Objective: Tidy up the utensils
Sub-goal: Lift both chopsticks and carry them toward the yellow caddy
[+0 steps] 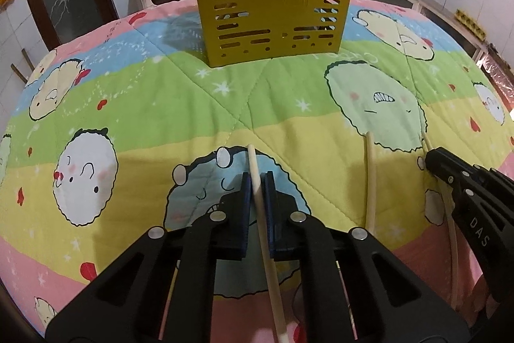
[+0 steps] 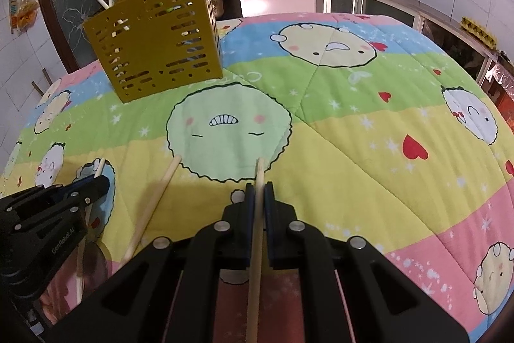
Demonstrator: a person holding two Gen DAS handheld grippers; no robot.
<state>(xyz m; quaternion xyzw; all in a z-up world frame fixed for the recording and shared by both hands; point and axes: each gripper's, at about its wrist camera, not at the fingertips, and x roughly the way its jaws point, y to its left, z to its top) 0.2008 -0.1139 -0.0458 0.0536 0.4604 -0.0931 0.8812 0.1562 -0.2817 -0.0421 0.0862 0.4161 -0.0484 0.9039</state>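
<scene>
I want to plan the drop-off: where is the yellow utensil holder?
The yellow utensil holder stands at the quilt's far left in the right wrist view, beyond the loose chopstick.

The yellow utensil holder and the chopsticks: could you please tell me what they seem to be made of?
Yellow utensil holder: likely moulded plastic, matte, uniform colour, cleanly cut slots.
Chopsticks, such as the loose one: probably pale wood or bamboo, unvarnished-looking; no grain is visible.

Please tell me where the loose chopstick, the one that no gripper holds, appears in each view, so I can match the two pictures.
Left wrist view: loose chopstick lies right of centre, between the two grippers.
Right wrist view: loose chopstick lies left of centre, slanting, again between the grippers.
Shared landmark: yellow holder, standing on the quilt behind.
</scene>
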